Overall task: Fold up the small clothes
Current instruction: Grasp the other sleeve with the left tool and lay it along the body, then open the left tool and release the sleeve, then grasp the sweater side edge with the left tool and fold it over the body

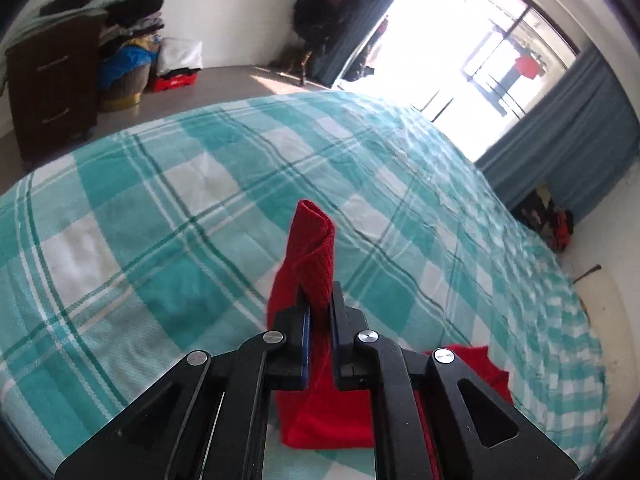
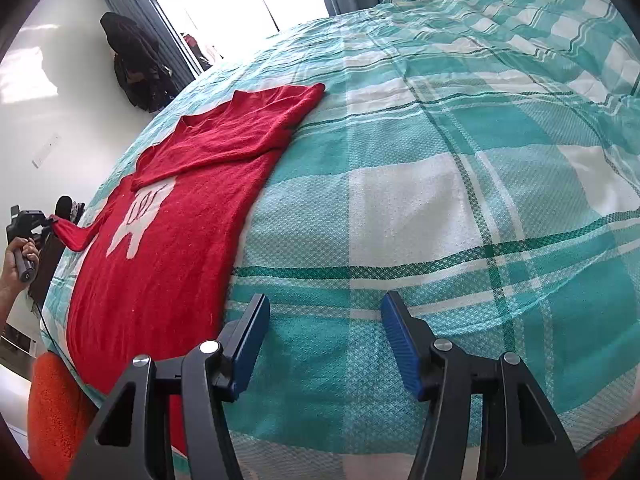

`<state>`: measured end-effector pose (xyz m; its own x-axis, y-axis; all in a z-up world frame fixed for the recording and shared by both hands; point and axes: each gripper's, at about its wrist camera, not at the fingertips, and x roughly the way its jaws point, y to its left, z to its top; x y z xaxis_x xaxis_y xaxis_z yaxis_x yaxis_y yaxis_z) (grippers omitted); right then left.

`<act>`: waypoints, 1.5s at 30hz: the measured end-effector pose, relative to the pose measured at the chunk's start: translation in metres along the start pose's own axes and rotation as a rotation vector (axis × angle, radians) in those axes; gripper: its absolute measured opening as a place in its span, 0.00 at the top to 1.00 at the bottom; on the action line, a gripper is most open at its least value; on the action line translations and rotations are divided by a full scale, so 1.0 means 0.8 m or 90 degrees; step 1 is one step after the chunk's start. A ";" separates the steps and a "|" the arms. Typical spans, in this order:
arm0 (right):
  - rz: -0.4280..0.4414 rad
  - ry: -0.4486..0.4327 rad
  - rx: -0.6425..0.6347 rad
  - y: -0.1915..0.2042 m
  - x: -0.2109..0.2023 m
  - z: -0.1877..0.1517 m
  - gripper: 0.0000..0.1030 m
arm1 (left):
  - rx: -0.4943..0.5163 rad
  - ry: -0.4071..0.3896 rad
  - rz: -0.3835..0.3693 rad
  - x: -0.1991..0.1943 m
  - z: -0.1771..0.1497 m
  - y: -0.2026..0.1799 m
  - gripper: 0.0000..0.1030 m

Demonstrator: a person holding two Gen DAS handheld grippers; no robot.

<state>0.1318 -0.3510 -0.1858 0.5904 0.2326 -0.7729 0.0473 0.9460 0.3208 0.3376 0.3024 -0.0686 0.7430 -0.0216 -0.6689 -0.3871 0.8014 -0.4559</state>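
A small red knit sweater (image 2: 192, 216) with a white figure on its front lies flat on the teal checked bed cover (image 2: 440, 184). One sleeve is folded across its chest. My left gripper (image 1: 319, 300) is shut on the cuff of the other sleeve (image 1: 312, 248) and holds it lifted off the bed; the same gripper shows at the far left of the right wrist view (image 2: 48, 222). My right gripper (image 2: 324, 308) is open and empty, just above the cover, to the right of the sweater's hem.
The bed cover (image 1: 160, 208) fills most of both views. A dark drawer unit (image 1: 52, 88) and piled clothes stand by the far wall. A bright balcony door with blue curtains (image 1: 568, 136) is at the back. An orange cloth (image 2: 56, 408) lies at the bed's near edge.
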 end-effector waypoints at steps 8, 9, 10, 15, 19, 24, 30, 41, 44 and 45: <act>0.029 -0.015 0.027 -0.008 -0.005 -0.003 0.43 | 0.300 0.025 -0.198 -0.026 -0.091 -0.324 0.94; 0.032 -0.016 0.028 -0.009 -0.005 -0.003 0.43 | 0.338 0.036 -0.208 -0.021 -0.120 -0.355 0.94; 0.035 -0.017 0.030 -0.010 -0.005 -0.003 0.43 | 0.373 0.053 -0.213 -0.013 -0.152 -0.380 0.92; 0.045 -0.020 0.036 -0.013 -0.006 -0.003 0.43 | 0.498 0.202 -0.141 0.041 -0.330 -0.418 0.35; 0.052 -0.022 0.033 -0.014 -0.008 -0.005 0.43 | 0.539 0.258 -0.167 0.004 -0.395 -0.358 0.36; 0.064 -0.023 0.045 -0.019 -0.006 -0.006 0.43 | 0.477 0.230 -0.122 -0.032 -0.340 -0.244 0.36; 0.061 -0.026 0.045 -0.018 -0.002 -0.007 0.43 | 0.379 0.193 0.006 0.003 -0.257 -0.134 0.37; 0.032 -0.023 0.008 -0.008 0.001 -0.006 0.41 | 0.260 0.167 0.035 0.092 -0.224 -0.123 0.94; 0.037 -0.023 0.012 -0.010 0.001 -0.006 0.41 | 0.216 0.161 0.029 0.089 -0.224 -0.101 0.94; 0.039 -0.023 0.013 -0.011 0.001 -0.007 0.41 | 0.222 0.165 0.029 0.090 -0.229 -0.098 0.94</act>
<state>0.1277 -0.3578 -0.1922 0.6211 0.2813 -0.7315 0.0269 0.9252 0.3786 0.3214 0.1287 -0.1884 0.5509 -0.0955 -0.8291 -0.1758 0.9579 -0.2271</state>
